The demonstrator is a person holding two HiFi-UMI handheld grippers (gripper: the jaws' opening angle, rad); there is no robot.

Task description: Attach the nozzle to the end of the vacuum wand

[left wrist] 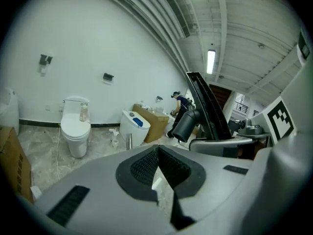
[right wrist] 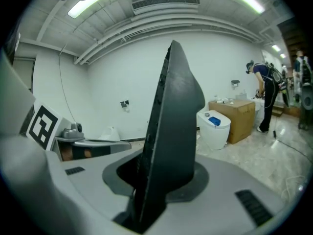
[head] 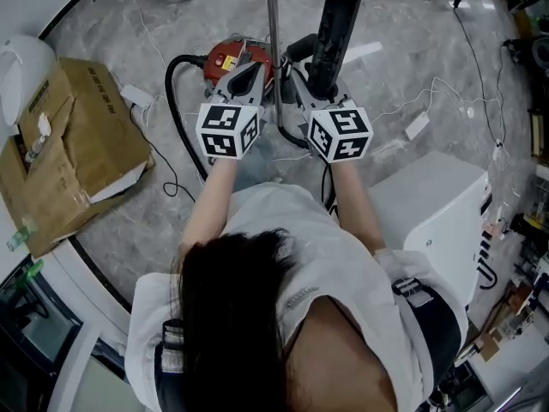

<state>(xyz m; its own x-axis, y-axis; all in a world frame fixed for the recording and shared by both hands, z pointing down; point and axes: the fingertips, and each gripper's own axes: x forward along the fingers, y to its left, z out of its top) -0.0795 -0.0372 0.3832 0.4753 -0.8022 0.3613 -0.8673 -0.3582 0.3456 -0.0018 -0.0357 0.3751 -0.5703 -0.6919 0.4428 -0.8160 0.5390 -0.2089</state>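
Nozzle [head: 334,33], upper centre of frame, grasped upright in the right gripper [head: 310,88] jaws. Left gripper [head: 249,74] jaws clenched, empty. Wand [head: 272,24] stands just left of it, unjoined. Approach step judged in hand; next, align the nozzle socket with the wand end.

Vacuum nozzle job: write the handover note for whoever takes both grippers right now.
Left gripper: shut, empty.
Right gripper: shut on the black plastic vacuum nozzle, held upright.
Silver metal wand stands upright just ahead, between the grippers, by the red vacuum canister; neither gripper holds it.
Done: nozzle in grip.
To do: bring the nozzle to the wand's end and push it on.
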